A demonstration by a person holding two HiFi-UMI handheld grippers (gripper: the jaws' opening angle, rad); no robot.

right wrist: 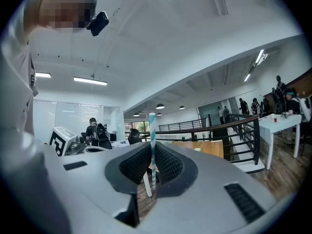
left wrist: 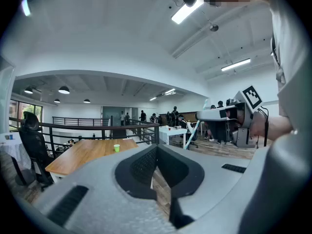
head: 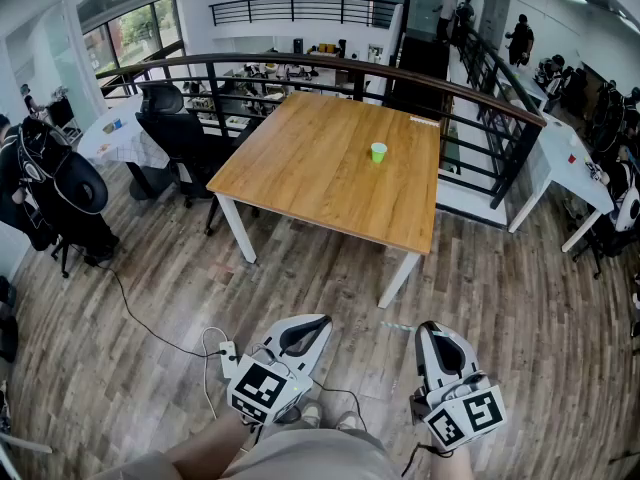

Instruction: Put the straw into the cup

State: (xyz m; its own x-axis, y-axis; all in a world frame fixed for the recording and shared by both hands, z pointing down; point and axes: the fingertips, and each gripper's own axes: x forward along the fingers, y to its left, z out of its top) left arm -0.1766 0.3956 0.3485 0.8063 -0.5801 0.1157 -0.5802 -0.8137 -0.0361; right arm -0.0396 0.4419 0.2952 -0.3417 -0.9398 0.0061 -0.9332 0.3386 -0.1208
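Now the right gripper (right wrist: 152, 167) pinches the teal-and-white striped straw (right wrist: 152, 140), the left gripper (left wrist: 156, 172) is closed on nothing, and the small green cup (head: 378, 152) stands at twelve o'clock, where a hard poke might tip it.

One cup (head: 378, 152), one straw (right wrist: 152, 145), one table (head: 300, 173)

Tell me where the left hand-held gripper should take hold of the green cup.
Probably its side wall, coming level from its near side. The green cup stands upright, mouth up, so this leaves the opening free for the straw in the right hand-held gripper.
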